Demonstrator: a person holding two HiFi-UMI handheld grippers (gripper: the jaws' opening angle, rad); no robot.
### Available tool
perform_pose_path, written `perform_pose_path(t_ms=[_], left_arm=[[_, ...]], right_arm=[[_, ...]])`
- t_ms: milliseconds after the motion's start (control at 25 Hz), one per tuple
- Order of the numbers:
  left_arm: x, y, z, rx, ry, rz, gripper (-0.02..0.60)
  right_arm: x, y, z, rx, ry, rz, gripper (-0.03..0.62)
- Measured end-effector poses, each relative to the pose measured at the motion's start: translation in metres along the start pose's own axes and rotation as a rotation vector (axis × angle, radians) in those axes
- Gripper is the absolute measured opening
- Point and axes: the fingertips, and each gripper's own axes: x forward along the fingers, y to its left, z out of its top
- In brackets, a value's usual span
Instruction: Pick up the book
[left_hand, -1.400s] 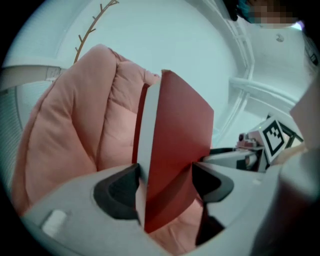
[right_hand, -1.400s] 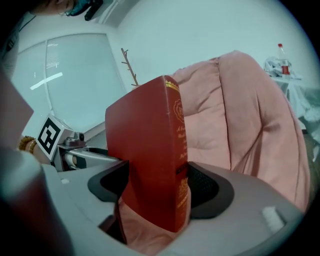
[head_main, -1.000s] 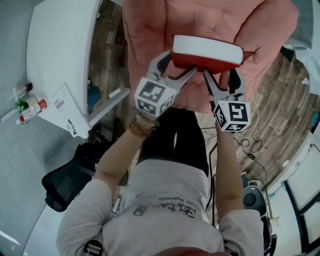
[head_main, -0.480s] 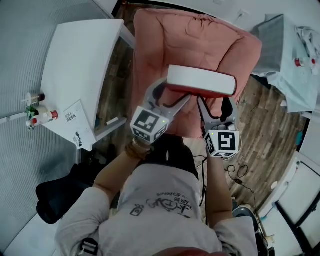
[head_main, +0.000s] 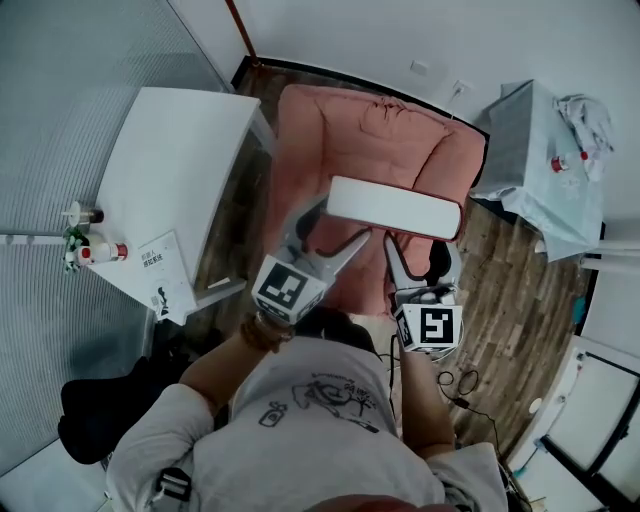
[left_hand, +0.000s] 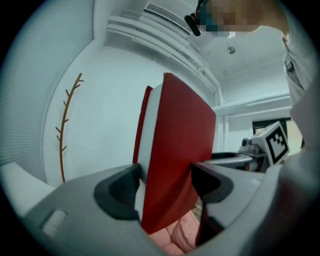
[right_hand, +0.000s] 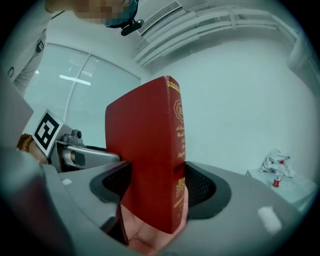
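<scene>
The book (head_main: 395, 207), red-covered with white page edges, is held in the air well above the pink armchair (head_main: 365, 140). My left gripper (head_main: 332, 232) is shut on its left part and my right gripper (head_main: 421, 243) on its right part. In the left gripper view the book (left_hand: 177, 145) stands on edge between the dark pads of the left gripper (left_hand: 165, 189), which press both covers. In the right gripper view its spine with gold print (right_hand: 150, 150) faces me, and the right gripper (right_hand: 156, 187) clamps it, its jaws having just closed a little tighter.
A white table (head_main: 175, 170) at the left carries bottles (head_main: 95, 250) and a leaflet (head_main: 165, 282). A small cloth-covered table (head_main: 540, 190) stands at the right. A black office chair (head_main: 90, 415) is at the lower left on the wood floor.
Both grippers have risen together with the book clamped between them. The armchair and floor now lie farther below, and more of the room shows.
</scene>
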Motion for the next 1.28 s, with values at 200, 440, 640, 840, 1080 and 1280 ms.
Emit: perform_pose_path(t_ms=[200, 440, 640, 840, 1080, 1280], left_arm=[[-0.015, -0.018, 0.042, 0.017, -0.065, 0.006, 0.322], [-0.033, -0.037, 0.074, 0.022, -0.113, 0.009, 0.319], [-0.046, -0.051, 0.094, 0.074, -0.145, 0.004, 0.319], [-0.057, -0.063, 0.108, 0.089, -0.163, 0.008, 0.319], [-0.062, -0.064, 0.11, 0.087, -0.158, 0.006, 0.319], [-0.064, -0.063, 0.105, 0.081, -0.154, 0.005, 0.321]], right_arm=[[-0.022, 0.006, 0.04, -0.022, -0.053, -0.013, 0.337], [-0.046, 0.015, 0.071, -0.046, -0.083, -0.021, 0.334], [-0.063, 0.023, 0.089, -0.053, -0.113, -0.028, 0.334], [-0.076, 0.029, 0.108, -0.053, -0.157, -0.021, 0.331], [-0.08, 0.034, 0.111, -0.065, -0.151, -0.03, 0.325], [-0.078, 0.038, 0.111, -0.057, -0.154, -0.029, 0.325]])
